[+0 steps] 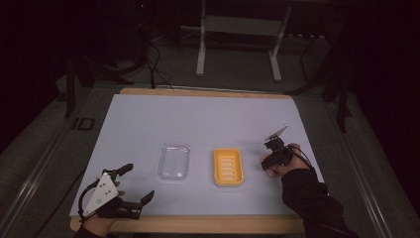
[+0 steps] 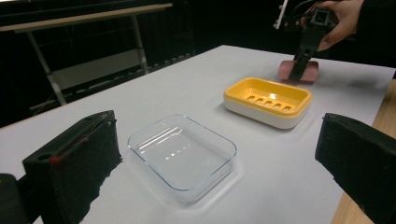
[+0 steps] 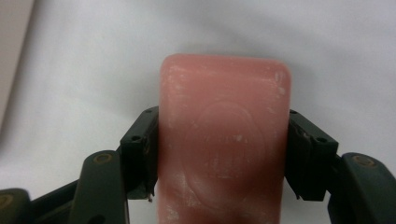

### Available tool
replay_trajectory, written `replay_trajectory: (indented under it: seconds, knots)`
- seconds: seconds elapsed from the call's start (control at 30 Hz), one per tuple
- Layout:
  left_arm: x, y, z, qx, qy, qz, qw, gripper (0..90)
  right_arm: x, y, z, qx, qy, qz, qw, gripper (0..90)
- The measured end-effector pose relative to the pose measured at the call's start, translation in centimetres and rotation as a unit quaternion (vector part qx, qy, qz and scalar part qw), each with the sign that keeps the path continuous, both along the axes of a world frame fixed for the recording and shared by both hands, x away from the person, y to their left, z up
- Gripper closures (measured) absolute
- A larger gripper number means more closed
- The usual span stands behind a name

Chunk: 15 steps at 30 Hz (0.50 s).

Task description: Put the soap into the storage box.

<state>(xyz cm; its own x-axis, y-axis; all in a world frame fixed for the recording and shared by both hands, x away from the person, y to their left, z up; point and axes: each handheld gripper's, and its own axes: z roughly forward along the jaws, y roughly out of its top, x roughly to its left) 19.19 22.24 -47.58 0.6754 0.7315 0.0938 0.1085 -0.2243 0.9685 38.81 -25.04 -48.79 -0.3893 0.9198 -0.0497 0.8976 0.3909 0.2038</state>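
A pink bar of soap (image 3: 223, 140) lies on the white table, and my right gripper (image 3: 222, 156) is shut on it, a jaw pressed against each long side. From the left gripper view the same soap (image 2: 306, 71) shows as a pink block under the right gripper (image 2: 299, 65), just beyond the yellow soap dish (image 2: 267, 100). From above, the right gripper (image 1: 271, 161) points down to the right of that dish (image 1: 228, 167). My left gripper (image 1: 138, 183) rests open at the table's front left corner, nothing between its jaws.
A clear glass dish (image 1: 174, 161) sits left of the yellow one, both near the middle of the white mat (image 1: 148, 124). A wooden table edge (image 1: 198, 224) runs along the front. Metal stand legs (image 1: 200, 49) rise beyond the far edge.
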Motion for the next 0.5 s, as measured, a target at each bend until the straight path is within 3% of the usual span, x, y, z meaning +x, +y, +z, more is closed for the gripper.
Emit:
replay_trajectory:
  seconds: [0.33, 0.4, 0.5]
  knots:
    - [0.2, -0.4, 0.1, -0.001, -0.004, -0.015, 0.9999, 0.2, -1.3, -0.1, 1.1, 0.008, -0.020, -0.039, 0.9990, 37.4]
    - [0.3, -0.6, 0.1, 0.006, -0.007, -0.019, 0.9998, 0.2, -1.8, 0.0, 1.7, 0.022, -0.026, -0.057, 0.9977, 37.4]
    - [0.4, -1.0, 0.1, 0.021, -0.013, -0.024, 0.9994, 0.2, -2.3, 0.4, 2.1, 0.026, -0.030, -0.064, 0.9971, 37.4]
